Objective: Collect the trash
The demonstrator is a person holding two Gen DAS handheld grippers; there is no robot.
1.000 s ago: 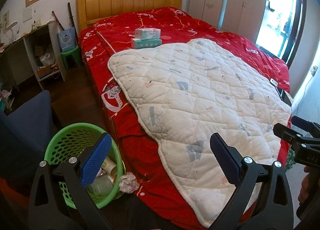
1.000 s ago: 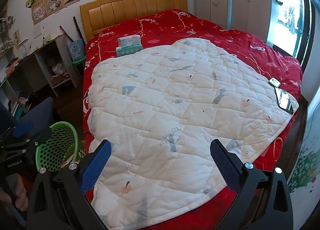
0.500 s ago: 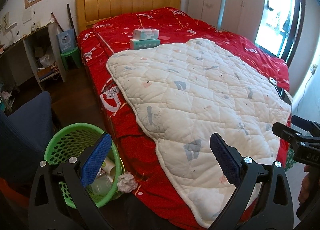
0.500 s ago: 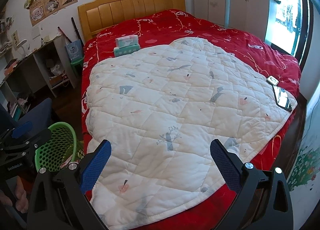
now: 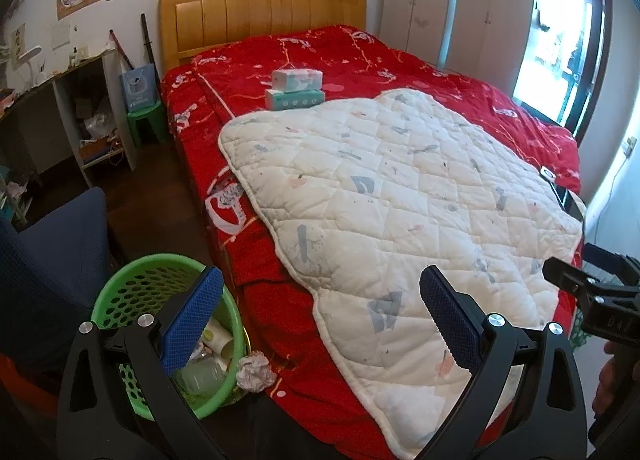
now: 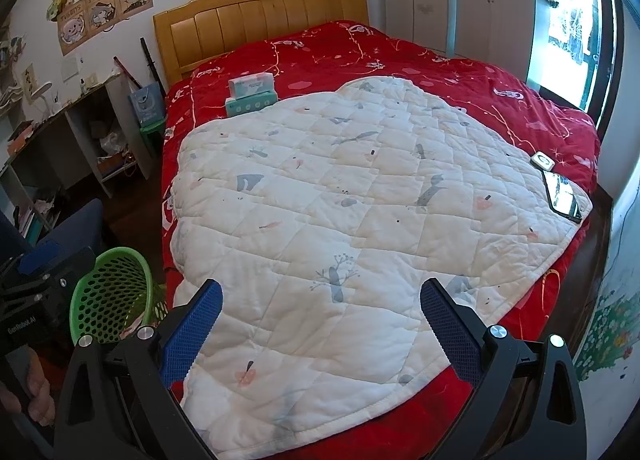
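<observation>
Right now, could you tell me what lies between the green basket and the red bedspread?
A crumpled paper ball lies there, against the green basket rim and the red bedspread edge, seen in the left wrist view.

The left gripper's blue finger (image 5: 192, 324) hides part of the green basket (image 5: 120, 292), so its contents show only partly. The right gripper (image 5: 600, 300) is cut off at the left view's edge. The poster (image 6: 104, 4) lettering is too small to read.
</observation>
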